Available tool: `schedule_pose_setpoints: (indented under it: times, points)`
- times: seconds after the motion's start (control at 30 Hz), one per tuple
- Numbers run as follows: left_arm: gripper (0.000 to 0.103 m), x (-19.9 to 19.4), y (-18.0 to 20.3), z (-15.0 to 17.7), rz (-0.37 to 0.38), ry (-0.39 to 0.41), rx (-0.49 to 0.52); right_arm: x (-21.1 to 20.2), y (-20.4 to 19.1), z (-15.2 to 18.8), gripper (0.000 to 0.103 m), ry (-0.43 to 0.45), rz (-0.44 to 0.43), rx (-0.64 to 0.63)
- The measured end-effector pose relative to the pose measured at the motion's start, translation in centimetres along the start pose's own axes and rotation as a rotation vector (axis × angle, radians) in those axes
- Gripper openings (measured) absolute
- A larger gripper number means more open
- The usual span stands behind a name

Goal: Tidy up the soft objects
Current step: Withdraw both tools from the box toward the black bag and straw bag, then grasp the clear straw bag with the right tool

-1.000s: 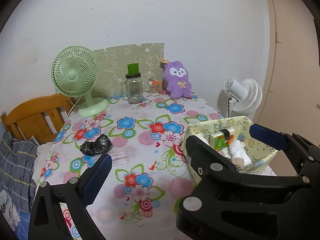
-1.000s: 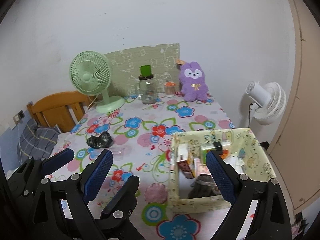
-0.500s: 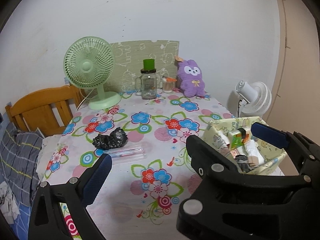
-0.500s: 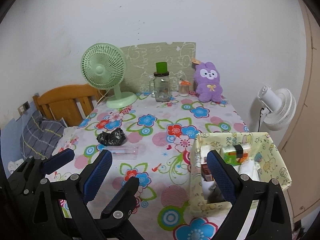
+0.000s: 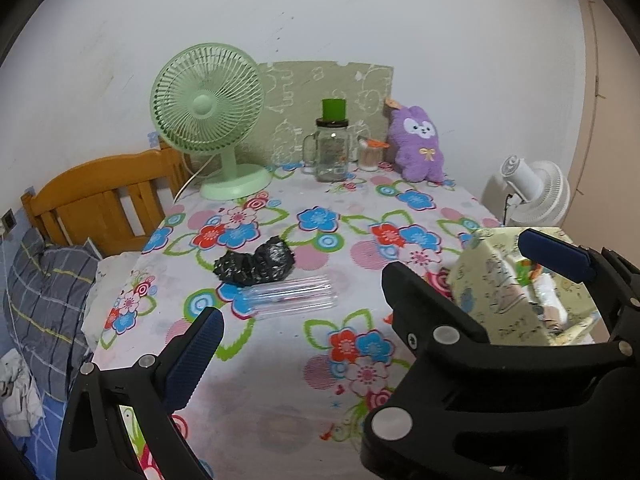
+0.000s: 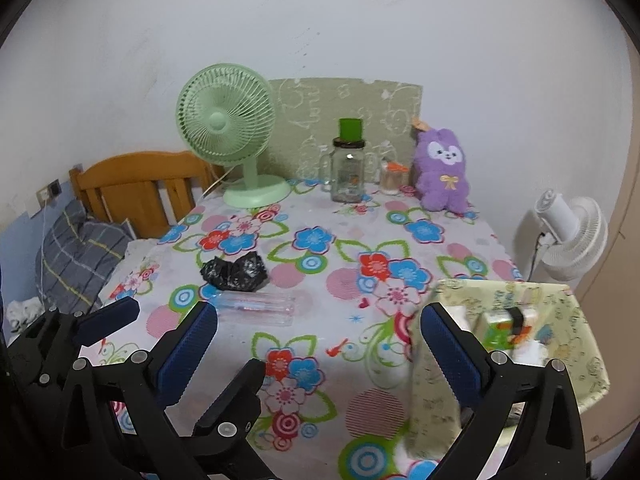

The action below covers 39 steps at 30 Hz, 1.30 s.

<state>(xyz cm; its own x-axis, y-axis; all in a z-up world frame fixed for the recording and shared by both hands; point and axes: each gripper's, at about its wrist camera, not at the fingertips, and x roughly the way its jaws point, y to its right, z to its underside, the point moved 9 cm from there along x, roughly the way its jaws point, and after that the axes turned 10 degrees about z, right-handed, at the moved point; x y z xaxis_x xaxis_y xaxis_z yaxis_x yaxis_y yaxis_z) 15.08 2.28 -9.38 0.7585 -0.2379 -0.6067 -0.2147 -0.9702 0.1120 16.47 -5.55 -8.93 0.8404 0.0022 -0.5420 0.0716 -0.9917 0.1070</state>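
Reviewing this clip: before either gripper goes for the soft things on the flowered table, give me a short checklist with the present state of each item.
1. Right gripper empty, jaws opening: ok.
2. Left gripper wide apart, nothing between its pads: ok.
3. Crumpled black plastic bag lies free on the flowered tablecloth, touching the clear plastic tube case in front of it: ok.
4. Purple plush rabbit upright at the far wall, beside the small orange-lidded jar: ok.
5. Room left in the yellow patterned fabric box: cannot tell; cartons and tubes already fill the visible part.
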Motion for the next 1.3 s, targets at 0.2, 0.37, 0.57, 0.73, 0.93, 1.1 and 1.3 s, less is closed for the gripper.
schedule_pose_setpoints:
  times: [0.2,0.37,0.57,0.73,0.93,1.1,1.3]
  points:
    - [0.101,1.2,-1.9,0.7,-0.010,-0.026,-0.016,1.5,-2.1,0.0,0.103,0.007,-0.014,-0.049]
    - [0.101,2.3,-3.5,1.3,-0.030,-0.057,-0.028,3.2,-3.9,0.2,0.103,-0.006,-0.038,-0.091]
    - [0.101,3.8,-5.2,2.0,-0.053,-0.095,-0.039,5.4,-5.6,0.6,0.103,-0.028,-0.061,-0.122]
    - [0.101,5.2,-6.5,2.2,-0.061,-0.123,-0.038,7.4,-6.5,0.6,0.102,-0.052,-0.079,-0.145]
    - [0.101,6.7,-8.0,2.2,-0.056,-0.161,-0.045,9.3,-7.8,0.6,0.099,-0.070,-0.091,-0.161]
    - [0.101,7.9,-8.9,2.0,-0.055,-0.184,-0.038,11.0,-8.4,0.7,0.098,-0.102,-0.098,-0.154]
    - [0.101,9.4,-10.2,1.9,-0.058,-0.208,-0.059,12.9,-9.0,0.5,0.096,-0.124,-0.104,-0.141]
